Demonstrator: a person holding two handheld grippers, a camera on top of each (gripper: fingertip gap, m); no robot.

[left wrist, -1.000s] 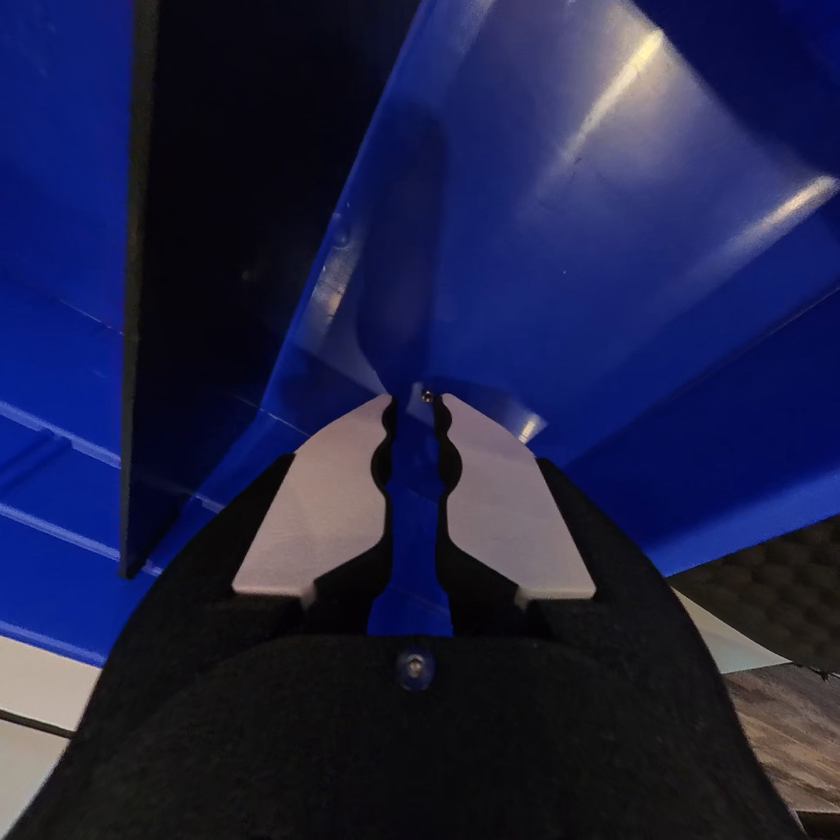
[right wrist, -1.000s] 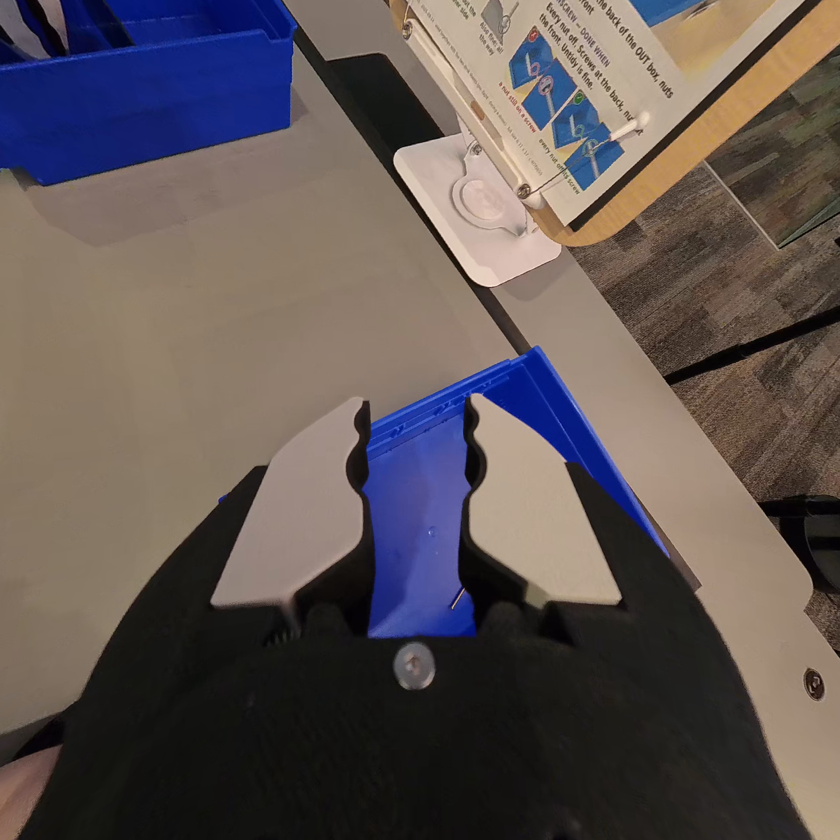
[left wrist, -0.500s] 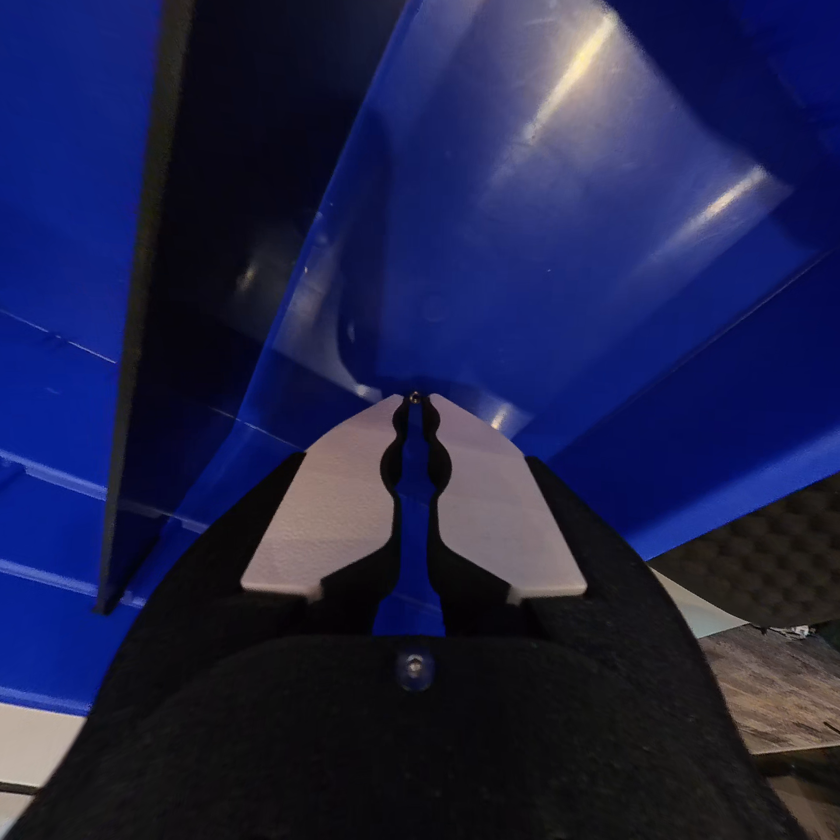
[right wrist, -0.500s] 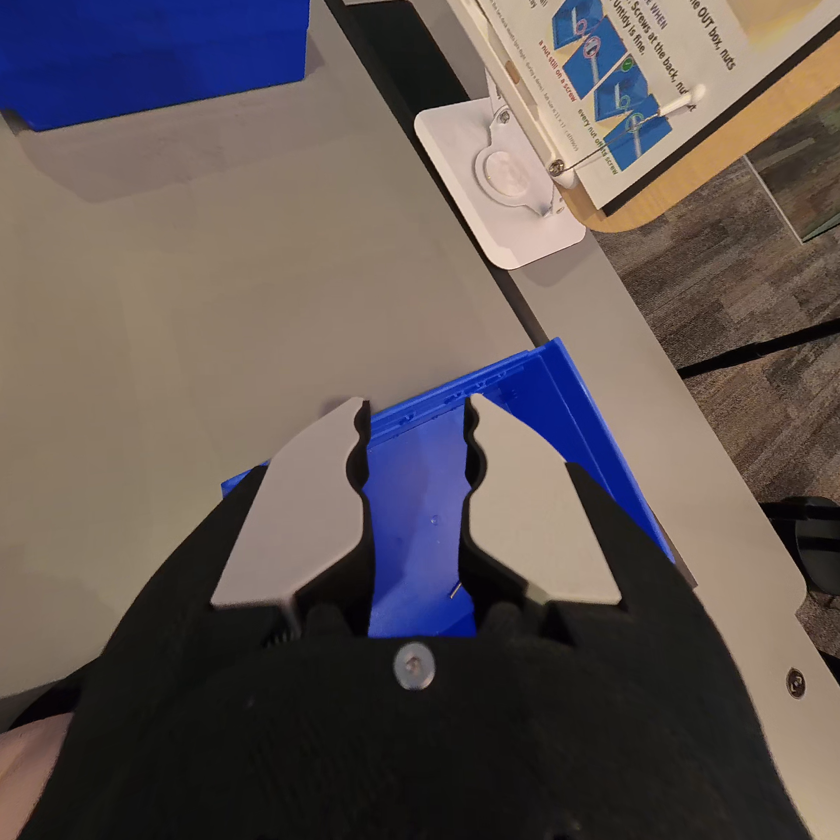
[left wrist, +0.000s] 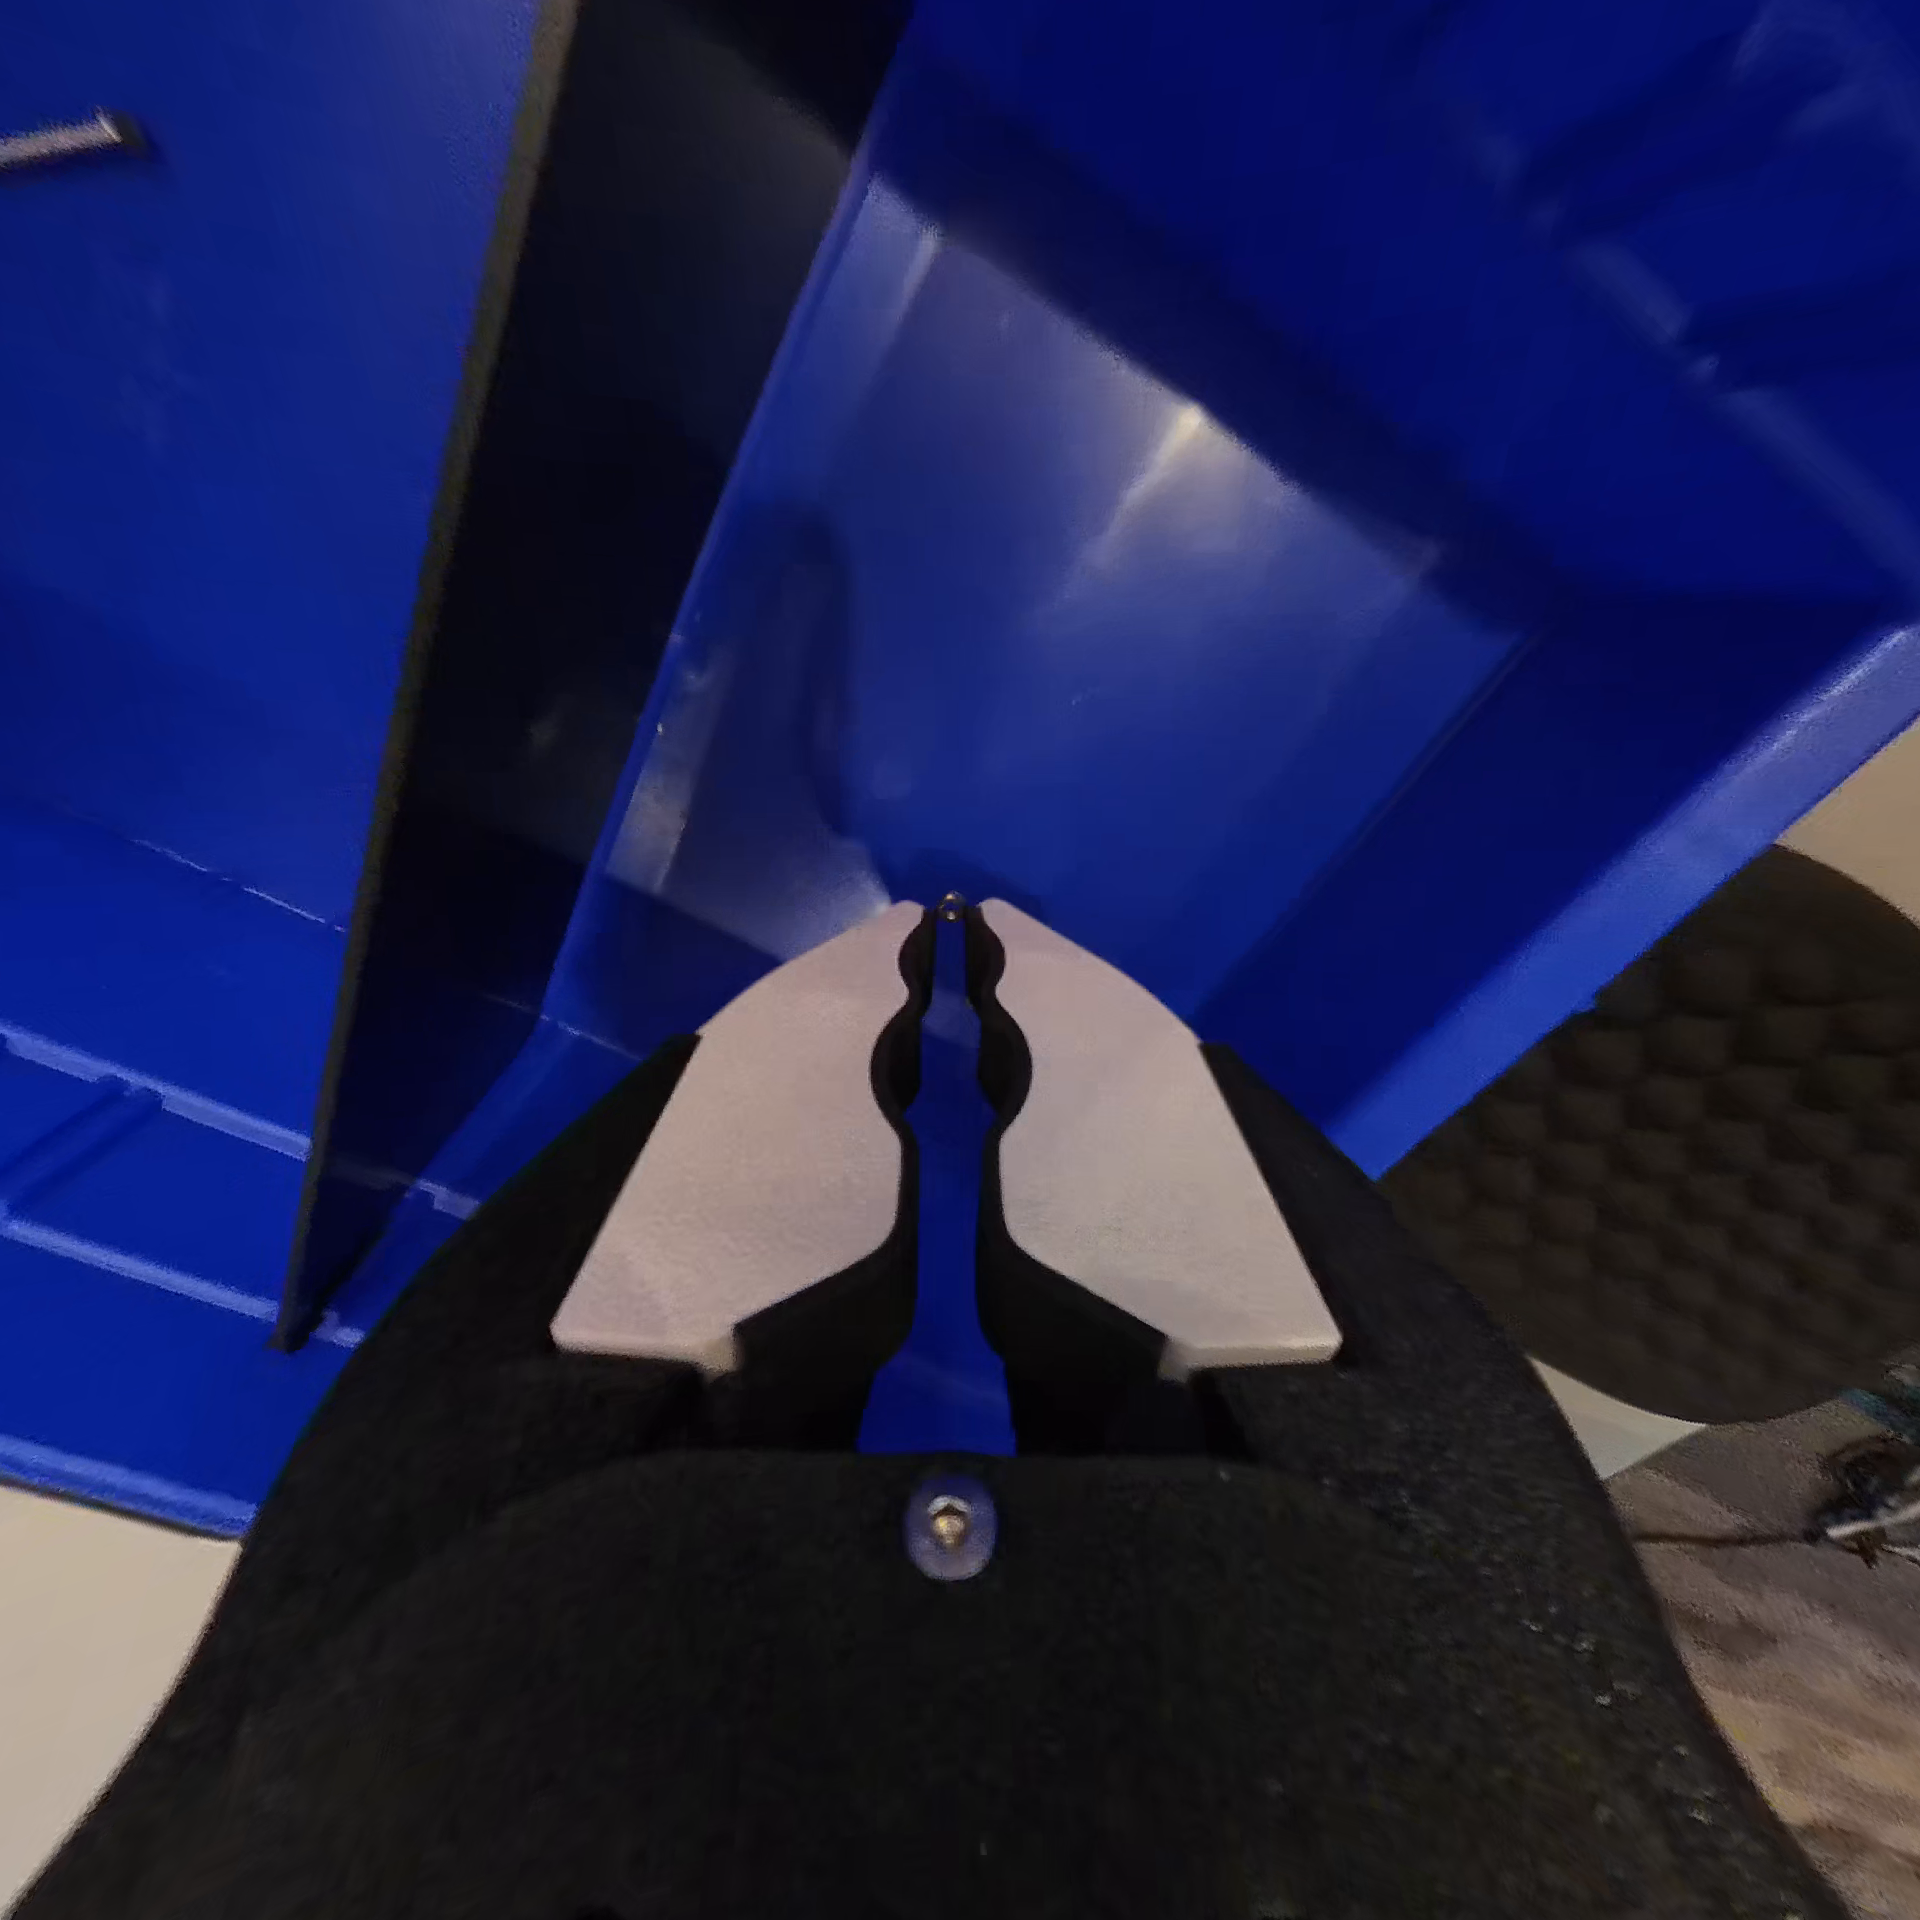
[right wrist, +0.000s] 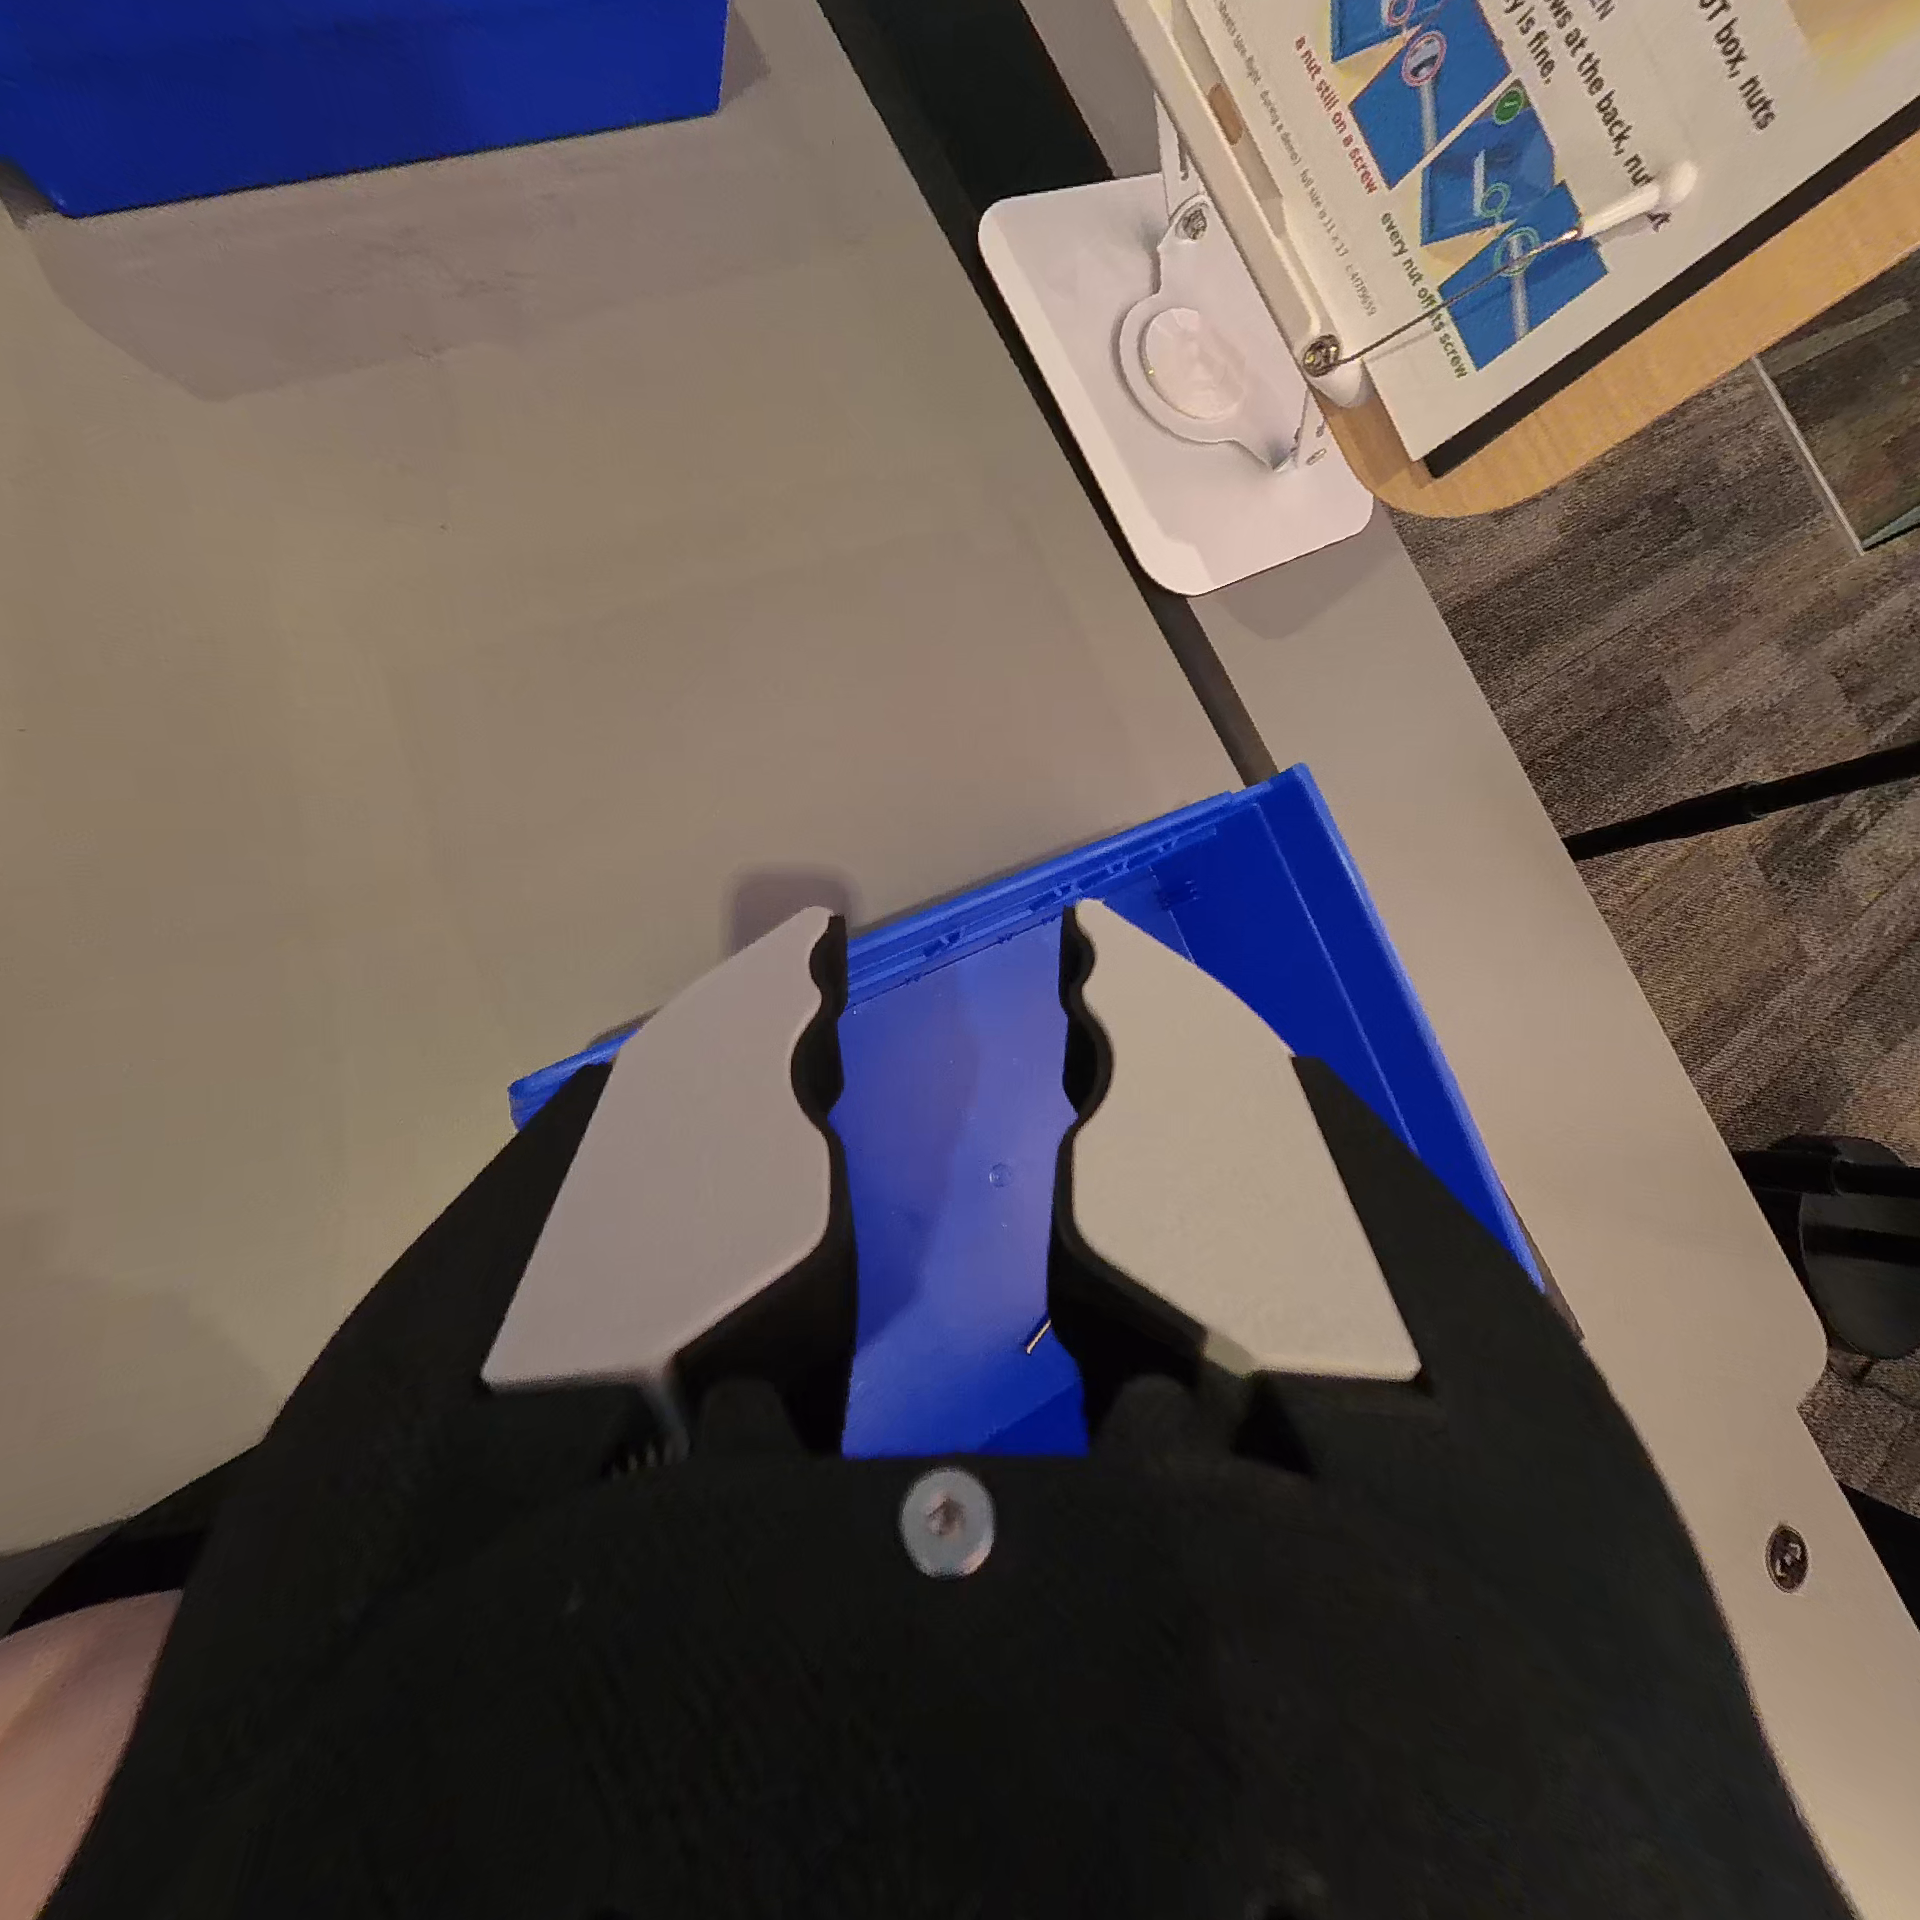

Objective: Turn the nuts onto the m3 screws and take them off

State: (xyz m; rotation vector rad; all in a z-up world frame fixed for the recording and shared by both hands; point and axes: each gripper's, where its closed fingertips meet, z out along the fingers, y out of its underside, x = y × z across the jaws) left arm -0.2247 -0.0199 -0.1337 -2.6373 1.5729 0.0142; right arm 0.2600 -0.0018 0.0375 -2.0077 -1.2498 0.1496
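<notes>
**Left gripper pinches a nut inside a blue bin while the right one hangs spread over another**

Starting at the far left of the left wrist view, a thin metal screw (left wrist: 64, 145) lies in a compartment of the blue bin (left wrist: 1195, 499), cut off by the frame edge. A black divider (left wrist: 457, 644) stands to the right of it and walls that compartment off from the next one. Inside this next compartment sits the left gripper (left wrist: 951, 910), its pale fingers (left wrist: 790, 1122) drawn nearly together and clamped on a tiny metal nut (left wrist: 950, 908) at the very tips. Farther right, past the bin's rim, a dark foam pad (left wrist: 1683, 1174) shows

In the right wrist view, another blue bin (right wrist: 364, 83) stands at the top left on the grey table (right wrist: 468, 623). Lower down and more central, the right gripper (right wrist: 951, 925) hovers over a small blue bin (right wrist: 1340, 997) with its grey fingers (right wrist: 675, 1164) set wide apart and holding nothing. A thin screw (right wrist: 1037, 1338) lies on that bin's floor, just beside the base of the right-hand finger. To the upper right, a white stand (right wrist: 1174, 416) near the table edge props up a printed instruction sheet (right wrist: 1507, 166)
</notes>
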